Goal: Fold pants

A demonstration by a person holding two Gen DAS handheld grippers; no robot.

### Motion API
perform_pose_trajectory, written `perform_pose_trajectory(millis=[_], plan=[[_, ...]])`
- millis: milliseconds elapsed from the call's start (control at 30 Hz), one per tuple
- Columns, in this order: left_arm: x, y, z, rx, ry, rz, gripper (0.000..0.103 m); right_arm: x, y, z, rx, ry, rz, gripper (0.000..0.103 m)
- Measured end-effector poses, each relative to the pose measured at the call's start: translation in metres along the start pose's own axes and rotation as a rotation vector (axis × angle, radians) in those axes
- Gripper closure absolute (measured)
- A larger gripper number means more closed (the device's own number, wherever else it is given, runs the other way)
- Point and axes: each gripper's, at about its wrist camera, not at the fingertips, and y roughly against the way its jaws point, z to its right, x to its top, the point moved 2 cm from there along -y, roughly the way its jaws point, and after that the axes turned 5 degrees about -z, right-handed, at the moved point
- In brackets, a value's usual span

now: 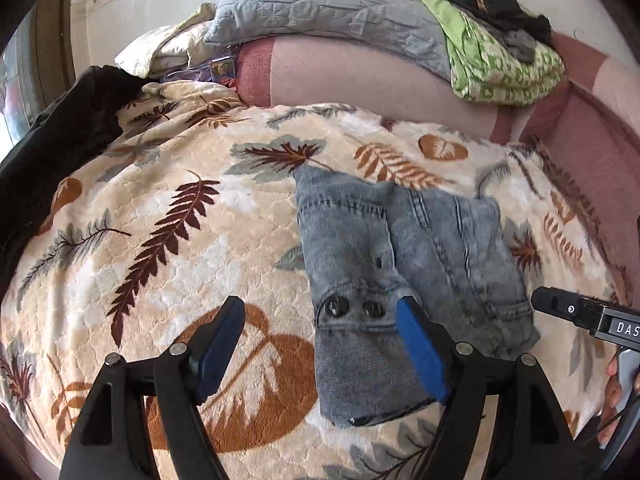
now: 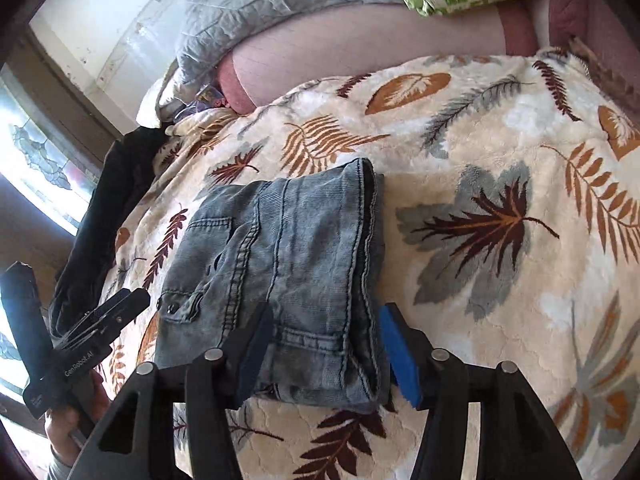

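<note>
Pants (image 1: 404, 280), grey-blue denim, lie folded into a compact block on the leaf-patterned blanket (image 1: 168, 232) that covers the bed. In the left wrist view the waistband end with its two dark buttons (image 1: 354, 307) faces the camera.

The left tool (image 1: 320, 356) stands wide open with nothing in its grip. Its left blue pad (image 1: 220, 352) is over bare blanket, and its right one (image 1: 420, 348) is over the near part of the denim; whether it touches the cloth I cannot tell.

The right tool (image 2: 324, 354) is also spread wide and grips nothing. Its pads sit on either side of the near end of the folded block, the right pad (image 2: 400, 356) just beside the seamed edge.

Beyond the blanket a grey quilted pillow (image 1: 320, 0) and a folded green-and-white cloth (image 1: 500, 68) rest on the pink sofa back (image 1: 360, 76). A dark garment (image 1: 52, 152) lies at the blanket's left edge.
</note>
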Motion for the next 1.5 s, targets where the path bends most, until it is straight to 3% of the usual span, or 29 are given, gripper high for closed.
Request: perform_pose_trajectory(millis=[67, 133, 200, 300, 367, 567, 633, 700, 833, 1000, 1233, 1500], plan=[[-0.010, -0.024, 0.010, 0.038, -0.044, -0.064, 0.024, -0.012, -0.027, 0.001, -0.080, 0.023, -0.096, 0.037], [-0.014, -0.025, 0.009, 0.036, -0.034, -0.038, 0.024, -0.019, -0.044, 0.008, -0.100, 0.001, -0.153, 0.037], [-0.012, -0.011, 0.006, 0.027, -0.011, -0.039, 0.024, -0.018, -0.027, 0.007, -0.079, -0.012, -0.109, 0.036], [-0.017, 0.023, 0.006, 0.032, 0.004, 0.045, 0.024, -0.026, 0.014, -0.003, -0.070, 0.018, 0.012, 0.035], [-0.025, 0.041, 0.005, 0.017, 0.030, 0.083, 0.024, -0.041, 0.037, -0.006, -0.052, 0.024, 0.085, 0.024], [-0.047, 0.054, 0.008, -0.037, 0.094, 0.024, 0.024, -0.111, 0.057, 0.001, -0.022, -0.052, 0.179, 0.022], [-0.054, 0.056, 0.012, -0.029, 0.109, 0.023, 0.024, -0.132, 0.061, 0.001, -0.047, -0.046, 0.227, 0.022], [-0.060, 0.061, 0.019, -0.033, 0.100, 0.022, 0.024, -0.145, 0.066, -0.010, -0.127, 0.033, 0.279, 0.022], [-0.066, 0.078, 0.032, -0.036, 0.084, 0.051, 0.024, -0.149, 0.074, -0.032, -0.145, 0.163, 0.331, 0.018], [-0.070, 0.098, 0.039, 0.004, 0.067, 0.107, 0.023, -0.151, 0.074, -0.036, -0.163, 0.160, 0.339, 0.015], [-0.074, 0.105, 0.035, 0.051, 0.075, 0.141, 0.023, -0.155, 0.097, -0.040, -0.227, 0.159, 0.465, 0.005], [-0.074, 0.117, 0.038, 0.058, 0.073, 0.173, 0.023, -0.144, 0.107, -0.049, -0.225, 0.167, 0.470, 0.004]])
